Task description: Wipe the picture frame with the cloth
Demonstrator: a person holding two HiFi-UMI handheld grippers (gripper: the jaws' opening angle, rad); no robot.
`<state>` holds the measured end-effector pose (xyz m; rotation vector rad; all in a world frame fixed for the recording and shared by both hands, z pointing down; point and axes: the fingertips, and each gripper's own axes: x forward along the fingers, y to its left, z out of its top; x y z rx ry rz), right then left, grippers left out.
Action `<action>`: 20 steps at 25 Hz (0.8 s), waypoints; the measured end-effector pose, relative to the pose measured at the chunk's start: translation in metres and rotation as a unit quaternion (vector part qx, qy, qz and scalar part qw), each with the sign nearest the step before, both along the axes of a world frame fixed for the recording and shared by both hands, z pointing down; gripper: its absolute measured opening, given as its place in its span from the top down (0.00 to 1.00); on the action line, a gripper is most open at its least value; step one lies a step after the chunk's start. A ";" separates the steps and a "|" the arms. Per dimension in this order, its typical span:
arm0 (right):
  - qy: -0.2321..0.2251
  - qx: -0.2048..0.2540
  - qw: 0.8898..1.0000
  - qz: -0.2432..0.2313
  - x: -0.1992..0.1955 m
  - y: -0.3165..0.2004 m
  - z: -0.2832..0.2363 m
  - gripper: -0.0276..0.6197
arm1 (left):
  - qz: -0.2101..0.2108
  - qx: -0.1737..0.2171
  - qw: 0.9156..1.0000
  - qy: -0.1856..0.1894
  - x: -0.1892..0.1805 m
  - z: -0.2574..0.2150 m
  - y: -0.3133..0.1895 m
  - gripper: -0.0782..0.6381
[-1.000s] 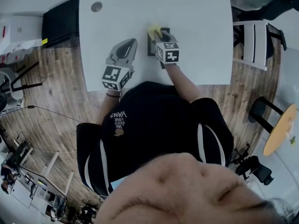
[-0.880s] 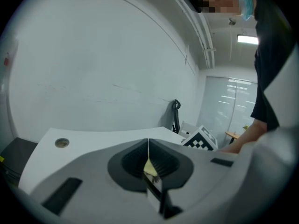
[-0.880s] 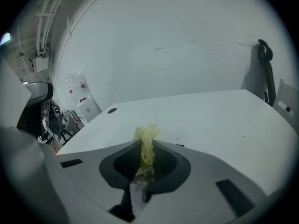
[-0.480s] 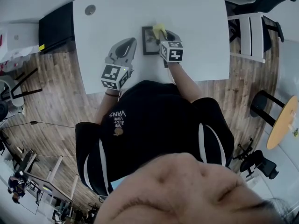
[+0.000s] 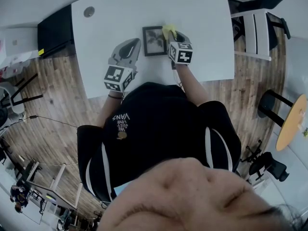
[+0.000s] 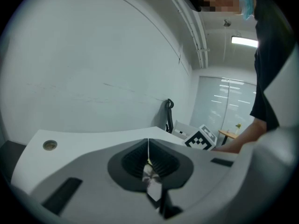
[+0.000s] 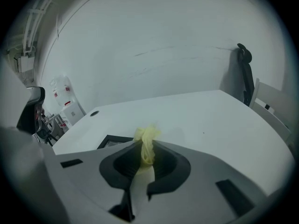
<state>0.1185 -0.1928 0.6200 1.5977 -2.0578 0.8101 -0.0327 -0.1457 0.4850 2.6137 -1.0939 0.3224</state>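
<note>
A crumpled yellow cloth (image 7: pixel 146 143) is clamped in the right claw (image 7: pixel 145 155), which is held at the far right corner of a small dark rectangular picture frame (image 5: pixel 154 40). The frame is laid flat on the white surface (image 5: pixel 202 13). The left claw (image 6: pixel 148 158) is pressed together on nothing and is held just left of the frame.

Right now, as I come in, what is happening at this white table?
A person works at a white table with a claw in each hand. The right claw is shut on a bunched yellow cloth and holds it at the right edge of a dark picture frame that lies flat on the table. Whether the cloth touches the frame, I cannot tell. The left claw is shut and empty, beside the frame's left side.
</note>
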 end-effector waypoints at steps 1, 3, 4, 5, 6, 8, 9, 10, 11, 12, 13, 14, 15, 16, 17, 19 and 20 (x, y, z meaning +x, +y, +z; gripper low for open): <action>0.001 0.000 1.000 0.003 0.002 0.001 -0.001 0.88 | 0.001 0.001 1.000 0.000 0.000 0.000 0.001 0.87; 0.001 0.001 1.000 0.007 0.005 0.002 -0.001 0.88 | 0.001 0.001 1.000 0.001 0.000 0.000 0.002 0.87; 0.001 0.001 1.000 0.007 0.005 0.003 -0.001 0.88 | 0.001 0.000 1.000 0.001 0.000 0.000 0.002 0.87; 0.001 0.002 1.000 0.008 0.005 0.002 0.000 0.88 | 0.002 0.000 1.000 0.001 0.000 0.001 0.002 0.87; 0.001 0.003 1.000 0.008 0.005 0.002 -0.001 0.88 | 0.001 0.001 1.000 0.001 0.000 0.001 0.001 0.87; -0.004 0.007 1.000 0.010 0.004 0.002 -0.003 0.88 | 0.001 0.001 1.000 0.001 0.000 0.001 0.002 0.87; -0.009 0.010 1.000 0.010 0.003 0.002 -0.006 0.88 | 0.000 0.002 1.000 0.001 0.000 0.000 0.003 0.87; -0.014 0.014 1.000 0.009 0.001 0.003 -0.010 0.88 | -0.001 0.003 1.000 0.001 0.000 0.000 0.004 0.87; -0.019 0.019 1.000 0.005 -0.003 0.003 -0.013 0.88 | -0.003 0.003 1.000 0.001 -0.001 -0.001 0.005 0.87; -0.025 0.022 0.999 -0.001 -0.008 0.005 -0.017 0.88 | -0.005 0.002 1.000 0.001 -0.001 -0.002 0.006 0.87; -0.032 0.024 0.999 -0.008 -0.014 0.006 -0.020 0.88 | -0.009 0.000 1.000 0.002 -0.002 -0.003 0.007 0.87; -0.038 0.025 0.999 -0.015 -0.021 0.008 -0.022 0.88 | -0.013 -0.002 1.000 0.003 -0.003 -0.004 0.008 0.87; -0.043 0.026 0.998 -0.022 -0.029 0.010 -0.023 0.88 | -0.017 -0.004 1.000 0.004 -0.005 -0.004 0.010 0.87; -0.048 0.026 0.998 -0.030 -0.037 0.012 -0.024 0.88 | -0.020 -0.004 1.000 0.004 -0.007 -0.004 0.011 0.87; -0.052 0.026 0.998 -0.038 -0.046 0.013 -0.024 0.88 | -0.023 -0.004 1.000 0.003 -0.010 -0.004 0.012 0.87; -0.058 0.024 0.997 -0.051 -0.063 0.015 -0.023 0.88 | -0.028 -0.005 1.000 0.002 -0.017 -0.004 0.015 0.87; -0.060 0.023 0.996 -0.058 -0.070 0.016 -0.022 0.88 | -0.032 -0.005 0.999 0.001 -0.020 -0.004 0.016 0.87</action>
